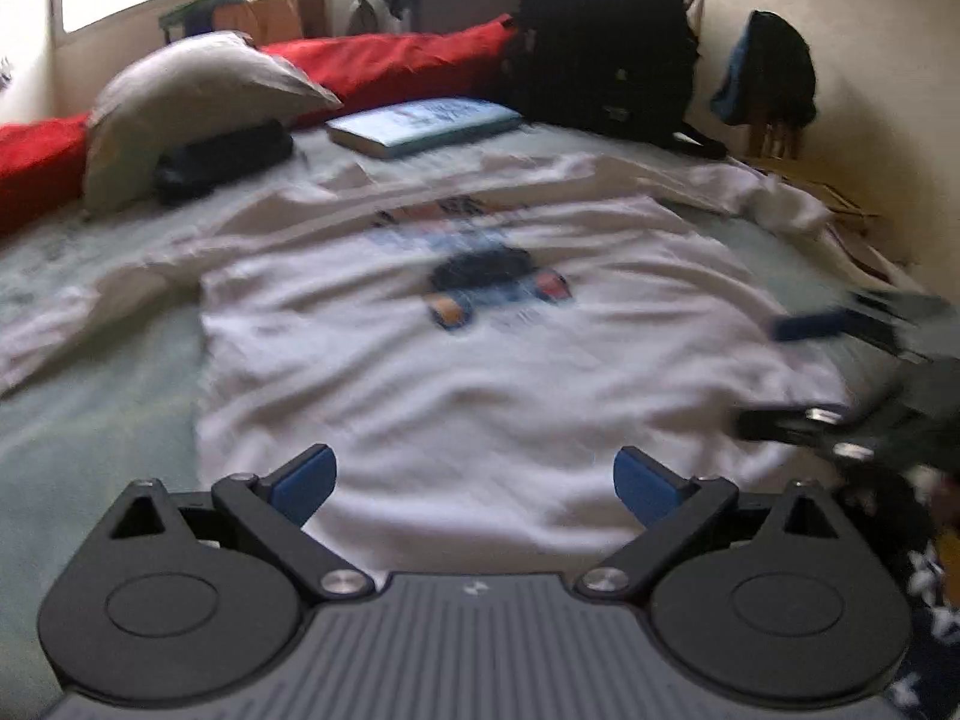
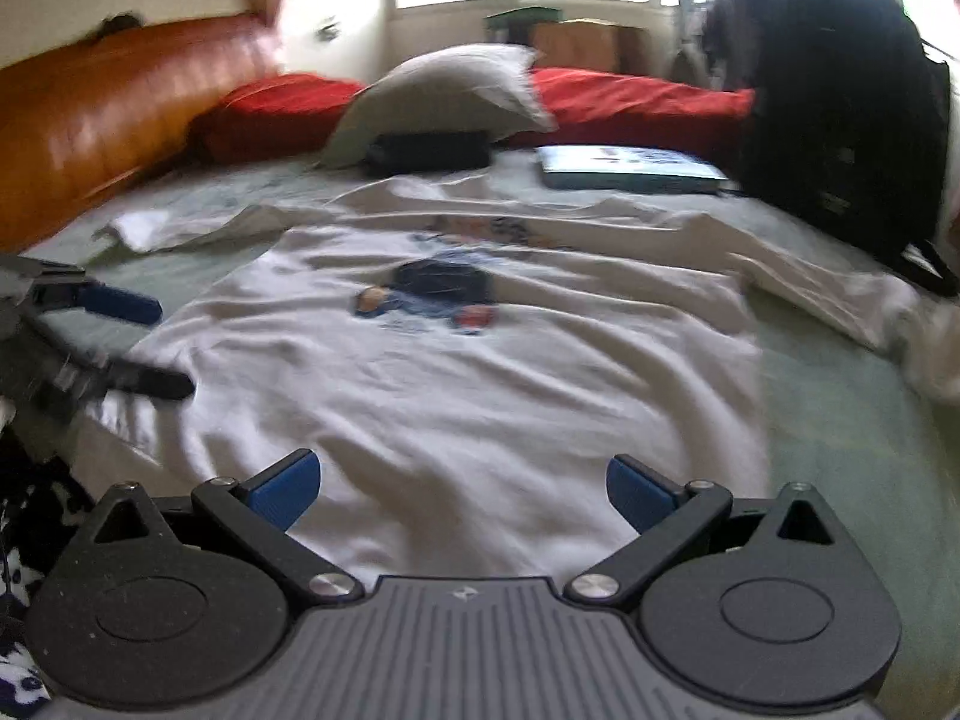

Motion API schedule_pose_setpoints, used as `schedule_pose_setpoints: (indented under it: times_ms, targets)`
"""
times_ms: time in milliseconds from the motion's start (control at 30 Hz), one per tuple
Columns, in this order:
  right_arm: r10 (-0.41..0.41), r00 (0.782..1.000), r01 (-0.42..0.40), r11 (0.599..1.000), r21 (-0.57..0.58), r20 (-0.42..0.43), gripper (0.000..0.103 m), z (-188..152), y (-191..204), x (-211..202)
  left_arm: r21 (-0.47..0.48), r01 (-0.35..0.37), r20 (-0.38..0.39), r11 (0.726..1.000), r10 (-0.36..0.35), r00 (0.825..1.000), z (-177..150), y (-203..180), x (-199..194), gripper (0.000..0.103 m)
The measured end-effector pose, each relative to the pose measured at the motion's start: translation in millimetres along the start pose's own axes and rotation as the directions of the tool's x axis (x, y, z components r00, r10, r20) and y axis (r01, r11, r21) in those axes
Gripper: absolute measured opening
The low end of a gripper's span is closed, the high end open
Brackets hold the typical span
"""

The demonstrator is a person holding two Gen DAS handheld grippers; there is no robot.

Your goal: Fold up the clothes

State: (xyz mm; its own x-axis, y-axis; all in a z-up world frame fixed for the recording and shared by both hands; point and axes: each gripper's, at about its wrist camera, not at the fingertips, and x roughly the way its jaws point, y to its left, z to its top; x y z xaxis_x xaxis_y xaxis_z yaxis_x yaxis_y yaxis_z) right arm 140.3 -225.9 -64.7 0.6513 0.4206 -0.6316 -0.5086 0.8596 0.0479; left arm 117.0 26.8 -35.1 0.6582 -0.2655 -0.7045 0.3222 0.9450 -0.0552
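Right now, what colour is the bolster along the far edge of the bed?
Red. The bolster shows best in the right wrist view, running behind the pillow.

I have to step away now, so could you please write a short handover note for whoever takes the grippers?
Left gripper: open, empty, over the near hem.
Right gripper: open, empty, also at the hem.
White T-shirt: spread flat on the bed, print up, sleeves out.
Book and backpack lie beyond it.
Done: shirt laid out.
Left: every fold.
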Motion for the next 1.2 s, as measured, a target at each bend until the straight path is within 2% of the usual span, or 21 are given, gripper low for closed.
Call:
schedule_pose_setpoints:
  times_ms: [67, 133, 200, 367, 500, 567, 633, 700, 767, 867, 1000, 1067, 1133, 1200]
  targets:
    - [-0.011, 0.999, 0.01, 0.999, -0.031, -0.037, 0.103, 1, 3, 21, -0.026, 0.008, -0.038, 1.0, -0.009, 0.999, -9, 0, 8, 0.099]
    - [-0.042, 0.998, 0.041, 0.999, -0.01, -0.041, 0.103, -1, -7, 34, -0.045, -0.034, -0.077, 0.998, 0.031, 0.997, -17, 6, 20, 0.099]
    - [-0.035, 0.999, 0.036, 0.998, 0.056, -0.013, 0.103, -1, -24, 32, -0.044, -0.037, -0.06, 0.998, 0.034, 0.998, -20, 8, 17, 0.099]
    - [-0.089, 0.996, 0.091, 0.984, 0.154, -0.02, 0.103, 2, -45, 12, -0.053, -0.056, -0.047, 0.997, 0.054, 0.997, -11, 7, 3, 0.098]
    - [-0.008, 1.0, 0.005, 0.993, 0.122, 0.021, 0.103, -6, -33, -12, -0.052, 0.018, -0.001, 0.998, -0.018, 1.0, -4, 2, 3, 0.099]
    - [-0.005, 1.0, 0.004, 0.998, 0.069, 0.017, 0.103, -12, -22, -11, -0.058, -0.044, -0.034, 0.997, 0.042, 0.999, -6, 2, 15, 0.099]
    - [-0.054, 0.998, 0.055, 0.997, 0.055, -0.014, 0.103, -19, -21, -5, -0.065, -0.117, -0.068, 0.991, 0.113, 0.991, -9, 2, 27, 0.099]
    - [-0.075, 0.997, 0.076, 0.995, 0.072, -0.023, 0.103, -22, -26, -7, -0.061, -0.135, -0.054, 0.989, 0.132, 0.99, -11, 2, 23, 0.099]
    - [-0.095, 0.995, 0.097, 0.991, 0.088, -0.031, 0.103, -25, -31, -8, -0.029, -0.122, -0.044, 0.992, 0.121, 0.992, -13, -2, 12, 0.099]
    - [-0.09, 0.996, 0.089, 0.995, -0.034, -0.022, 0.103, -26, -21, -21, 0.087, -0.077, -0.029, 0.993, 0.08, 0.996, -19, -12, -2, 0.099]
    - [-0.015, 0.998, 0.001, 0.974, -0.228, -0.06, 0.103, -38, 4, -25, 0.303, -0.012, -0.035, 0.953, 0.024, 0.999, -36, -35, -8, 0.099]
    - [-0.026, 0.997, -0.003, 0.939, -0.343, -0.079, 0.103, -49, 22, -21, 0.374, -0.008, -0.027, 0.927, 0.019, 0.999, -43, -45, -7, 0.099]
    - [-0.089, 0.994, 0.051, 0.885, -0.463, -0.059, 0.103, -60, 40, -15, 0.44, -0.007, -0.016, 0.898, 0.016, 1.0, -50, -55, -7, 0.099]
    - [-0.151, 0.988, 0.115, 0.826, -0.552, -0.021, 0.103, -68, 52, -8, 0.472, -0.004, -0.005, 0.881, 0.007, 1.0, -53, -62, -6, 0.099]
